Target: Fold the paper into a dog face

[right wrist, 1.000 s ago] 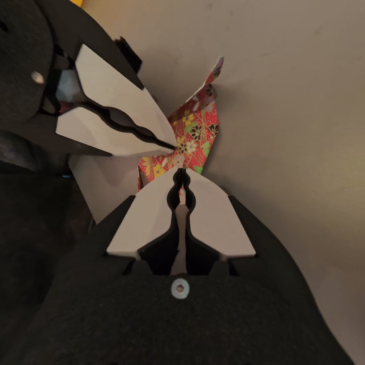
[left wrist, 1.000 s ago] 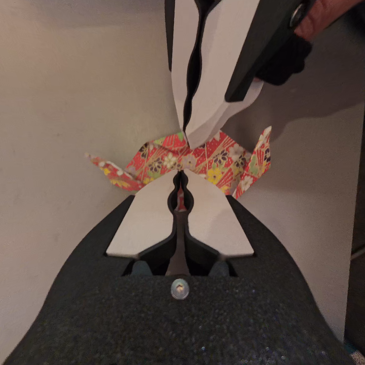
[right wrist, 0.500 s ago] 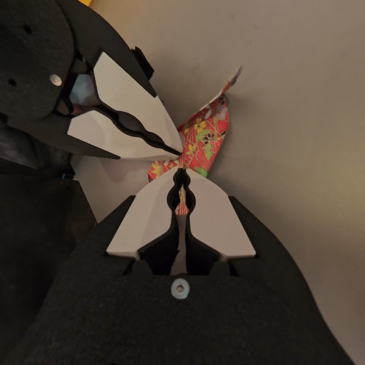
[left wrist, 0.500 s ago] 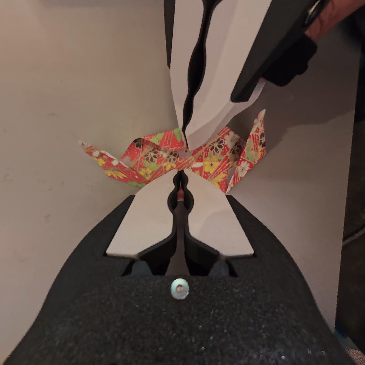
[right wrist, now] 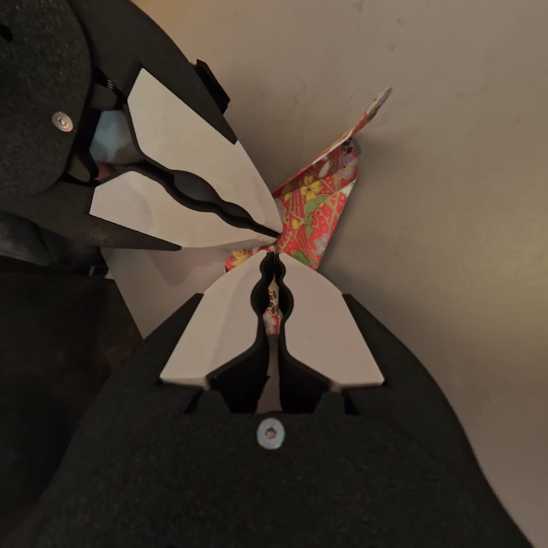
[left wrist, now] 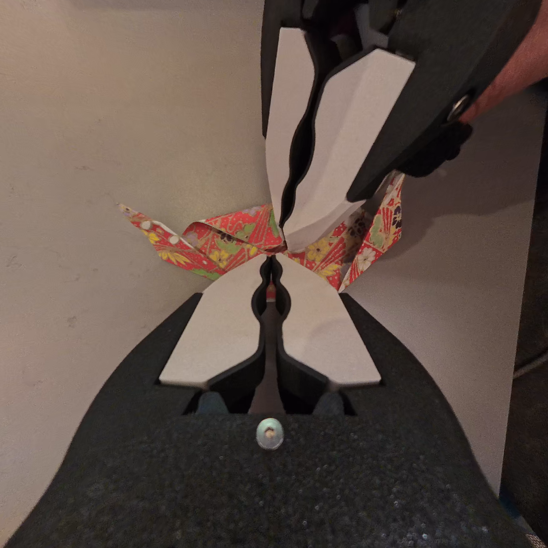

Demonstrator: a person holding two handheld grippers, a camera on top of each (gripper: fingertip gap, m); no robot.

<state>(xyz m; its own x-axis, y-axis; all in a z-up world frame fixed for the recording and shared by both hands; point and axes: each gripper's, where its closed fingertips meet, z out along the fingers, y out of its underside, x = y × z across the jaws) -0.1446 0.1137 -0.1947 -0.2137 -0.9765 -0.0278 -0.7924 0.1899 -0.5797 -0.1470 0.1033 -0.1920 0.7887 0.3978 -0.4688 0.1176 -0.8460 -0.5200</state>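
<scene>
Both claws are clamped on the same spot of the paper: left claw pinching the near edge, right claw biting in from above. The red floral origami paper is held up off the pale table, with both pointed flaps already creased - so I'd guess halfway, face still unshaped.

tabletop: off-white, scuffed, fills 9–12 o'clock
cable: pale, 3 o'clock, past table edge

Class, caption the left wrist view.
Both grippers, left gripper and right gripper, pinch the floral origami paper.
</scene>
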